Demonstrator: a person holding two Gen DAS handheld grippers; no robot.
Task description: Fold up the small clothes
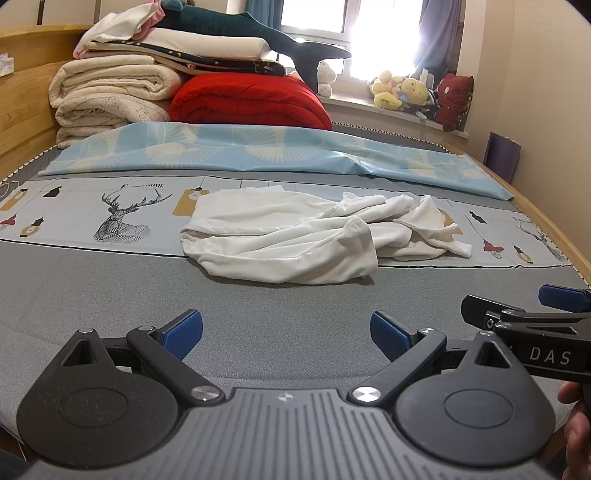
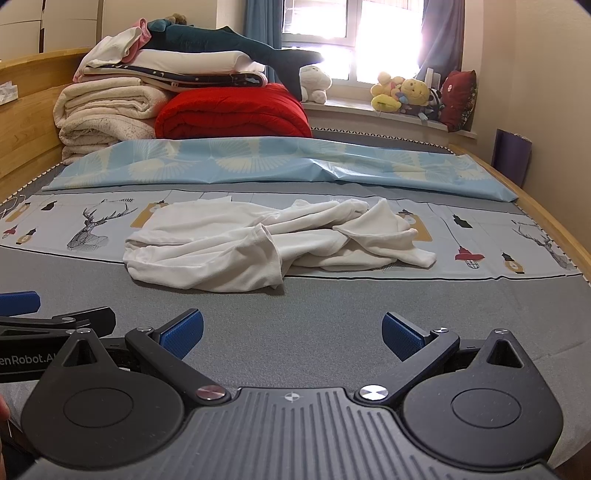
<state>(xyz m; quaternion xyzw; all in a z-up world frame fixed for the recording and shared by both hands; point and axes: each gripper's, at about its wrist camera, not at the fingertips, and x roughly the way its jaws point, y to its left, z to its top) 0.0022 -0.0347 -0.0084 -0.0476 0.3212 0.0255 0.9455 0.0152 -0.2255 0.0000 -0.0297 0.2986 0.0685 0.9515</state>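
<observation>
Behind everything, a bright window (image 1: 373,37) lit the bedroom, and soft toys (image 1: 402,90) sat on its sill. Folded cream blankets (image 1: 110,96) and a red quilt (image 1: 251,101) were stacked at the far end of the bed (image 1: 280,295), with a dark plush shark (image 1: 236,27) lying on top of the pile. A light blue sheet (image 1: 258,147) with pale fan shapes lay across the bed in front of them, and nearer was a strip of cloth printed with a deer (image 1: 125,214). On this strip, partly reaching over the grey mattress cover, lay the white garment (image 1: 295,232), crumpled and not folded. The left gripper (image 1: 286,332) hovered over the grey cover, well apart from the garment, its blue pads (image 1: 184,332) spread wide with nothing between them. The right gripper (image 2: 291,332) was just beside it, also wide open and empty.
</observation>
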